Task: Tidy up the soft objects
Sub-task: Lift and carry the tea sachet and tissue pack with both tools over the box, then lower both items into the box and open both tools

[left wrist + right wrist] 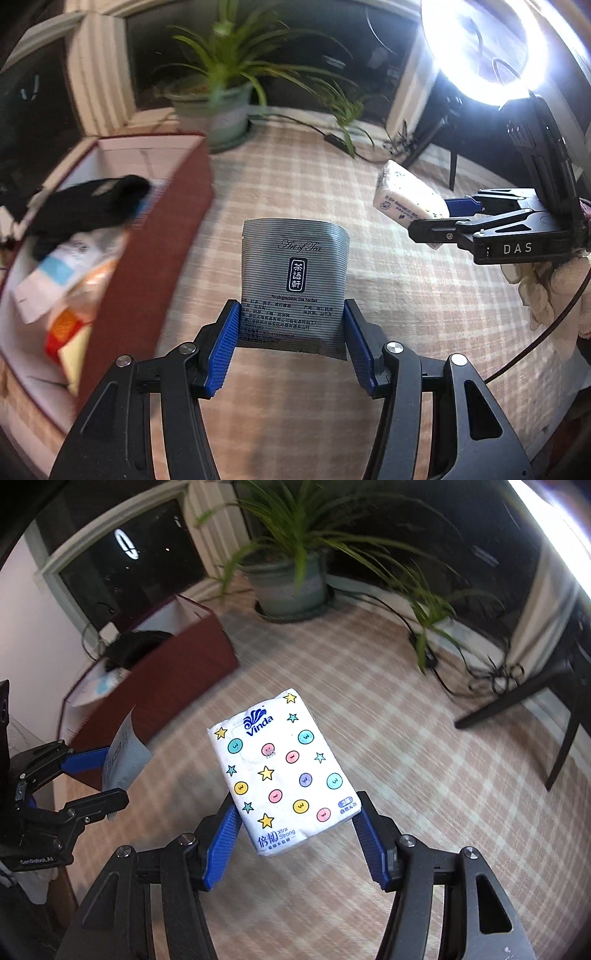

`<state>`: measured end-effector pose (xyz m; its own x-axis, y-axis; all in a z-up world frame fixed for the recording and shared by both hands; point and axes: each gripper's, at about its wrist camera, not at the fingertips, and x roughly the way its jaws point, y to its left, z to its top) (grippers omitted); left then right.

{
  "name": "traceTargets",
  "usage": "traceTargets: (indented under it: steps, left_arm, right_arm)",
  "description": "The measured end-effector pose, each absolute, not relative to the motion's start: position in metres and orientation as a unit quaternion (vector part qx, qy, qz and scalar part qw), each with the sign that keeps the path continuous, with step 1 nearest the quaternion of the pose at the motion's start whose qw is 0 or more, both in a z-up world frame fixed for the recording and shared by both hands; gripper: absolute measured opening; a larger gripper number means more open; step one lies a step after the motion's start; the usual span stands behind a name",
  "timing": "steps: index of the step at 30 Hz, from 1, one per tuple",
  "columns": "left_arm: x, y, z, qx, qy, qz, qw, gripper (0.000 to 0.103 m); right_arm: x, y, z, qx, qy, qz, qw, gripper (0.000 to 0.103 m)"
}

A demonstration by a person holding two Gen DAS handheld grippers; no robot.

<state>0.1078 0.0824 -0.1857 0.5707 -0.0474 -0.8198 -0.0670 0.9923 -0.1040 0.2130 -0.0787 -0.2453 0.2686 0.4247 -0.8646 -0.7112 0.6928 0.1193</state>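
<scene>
The left gripper (291,334) is closed partway, its blue ribbed pads pressing the two side edges of a silver-grey striped foil tea sachet (294,280) printed "Art of Tea". The sachet stands upright between the fingers, bowed slightly, held above the worktop (295,184), which is covered in a beige-and-pink checked cloth. In the right wrist view the same sachet (123,760) shows edge-on at the left, clamped in that left gripper (107,775).

The right gripper (295,821) is likewise closed on its load: a white plastic-wrapped pack of Vinda pocket tissues (282,771), patterned with coloured stars and round faces, gripped by its lower end and tilted away from the camera. From the left wrist view the pack (408,195) sticks out leftward from the right gripper (443,214), well apart from the sachet.

A dark red open cardboard box (155,236) sits on the worktop to the left of both grippers, with a black fabric item (85,210) and several soft packets (62,280) inside. A potted green plant (221,107) stands behind it.
</scene>
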Motion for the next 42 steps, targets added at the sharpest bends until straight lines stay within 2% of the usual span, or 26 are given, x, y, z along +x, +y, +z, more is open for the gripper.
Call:
traceTargets:
  steps: [16, 30, 42]
  left_arm:
    - [0.033, 0.202, -0.151, -0.083, 0.432, 0.081, 0.895, 0.054]
    - [0.018, 0.262, -0.158, -0.083, 0.438, 0.106, 0.889, 0.054]
    - [0.022, 0.286, -0.163, -0.077, 0.443, 0.107, 0.887, 0.054]
  right_arm:
    - [0.150, 0.039, -0.191, -0.181, 0.441, 0.426, 0.769, 0.056]
    - [0.117, 0.141, -0.204, -0.200, 0.443, 0.452, 0.748, 0.056]
    - [0.122, 0.185, -0.226, -0.200, 0.464, 0.434, 0.746, 0.056]
